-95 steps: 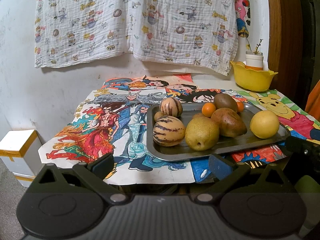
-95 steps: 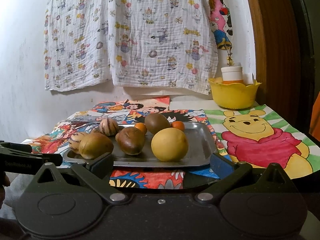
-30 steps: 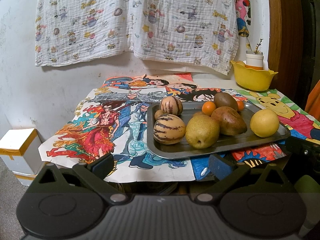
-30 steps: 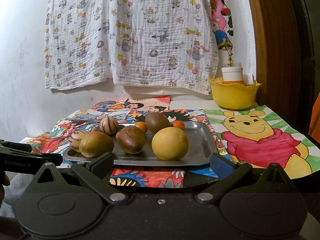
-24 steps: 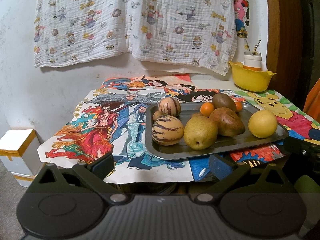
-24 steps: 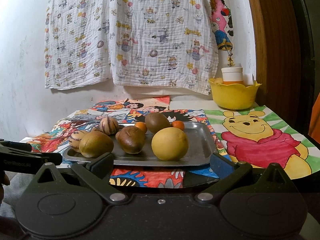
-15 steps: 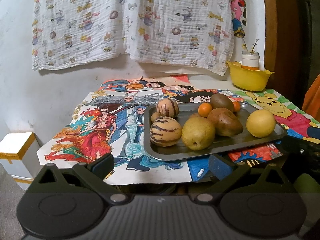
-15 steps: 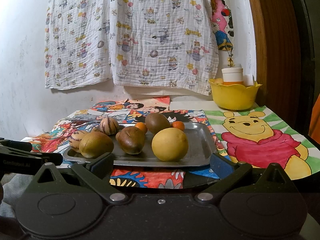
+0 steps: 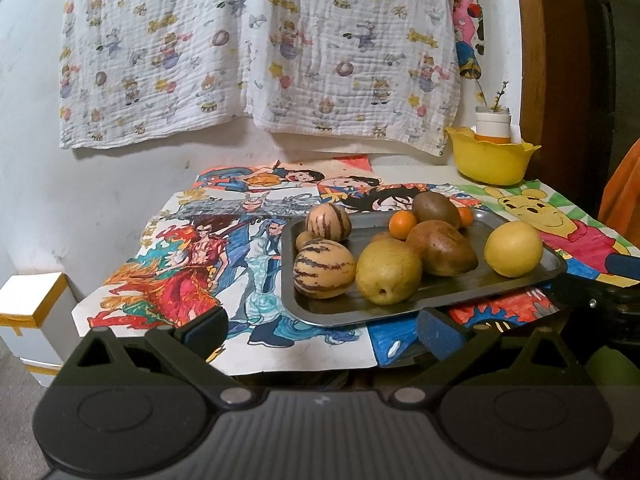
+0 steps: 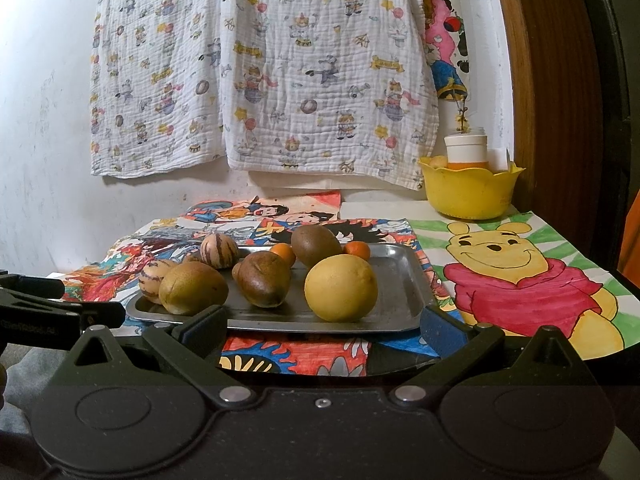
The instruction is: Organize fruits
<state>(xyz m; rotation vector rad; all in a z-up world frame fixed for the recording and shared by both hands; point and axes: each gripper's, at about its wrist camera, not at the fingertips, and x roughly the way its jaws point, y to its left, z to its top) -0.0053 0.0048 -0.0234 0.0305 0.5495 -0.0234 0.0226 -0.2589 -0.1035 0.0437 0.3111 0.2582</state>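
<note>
**Fruits all lie on the metal tray, both claws apart and holding nothing**

The fruits sit together on the metal tray [image 9: 520, 286], which rests on the coloured drawings [image 9: 192, 280] that cover the table. At the left end of the tray are two striped pepino melons [image 9: 324, 266], one behind the other, with a smaller brown fruit tucked between them. Next to them, toward the middle, is a yellow-green pear [image 9: 388, 271], then a brown mango-like fruit [image 9: 442, 248] touching it. Behind these stand a small orange [image 9: 403, 225], a kiwi [image 9: 435, 210] and a second small orange, half hidden. At the right end a round yellow fruit [image 9: 513, 249] sits apart from the others.

Beyond the tray's far right corner, near the wall, a yellow bowl [image 10: 470, 192] holds a white jar and perhaps one fruit.

The left gripper [image 9: 322, 330] and the right gripper [image 10: 322, 328] both hover at the tray's near edge, jaws wide apart and empty, probably so that either can reach a fruit. This scene fits fruits waiting to be sorted, and equally fruits already collected on the tray.
</note>
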